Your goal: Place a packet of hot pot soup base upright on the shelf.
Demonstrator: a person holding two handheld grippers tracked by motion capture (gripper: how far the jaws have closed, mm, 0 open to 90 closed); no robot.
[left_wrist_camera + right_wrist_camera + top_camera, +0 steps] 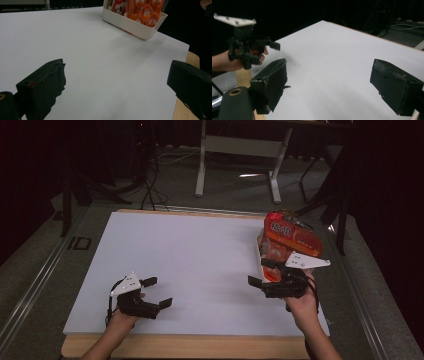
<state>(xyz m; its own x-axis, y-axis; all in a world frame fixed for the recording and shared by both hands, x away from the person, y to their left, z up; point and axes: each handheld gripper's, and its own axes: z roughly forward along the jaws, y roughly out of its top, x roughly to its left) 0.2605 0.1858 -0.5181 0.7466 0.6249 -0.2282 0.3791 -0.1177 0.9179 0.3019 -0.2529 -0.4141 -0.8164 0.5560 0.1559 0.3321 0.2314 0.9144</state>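
Nearest the person, along the bare wooden front edge of the surface, two forearms come in from below. The left claw hovers low over the white sheet covering the surface, near its front left corner; its two black jaws stand wide apart with nothing between them, and in the left gripper view only blank white sheet lies in the gap. A grey three-cornered plate sits on top of it.

Across the sheet, near the front right, the right claw is held in the person's right hand, pointing left and slightly away. Its jaws are also spread wide and empty; the right gripper view shows plain white sheet between them and the left claw farther off at the sheet's edge.

Just beyond the right claw, at the right edge of the sheet, stands a cream rectangular plastic tray. Glossy red and orange snack packets are stacked in it, rising above its rim. The right claw is just beside the tray's near end; whether it touches I cannot tell.

Past the surface, a grey floor and the white legs of another table lie in dim light.
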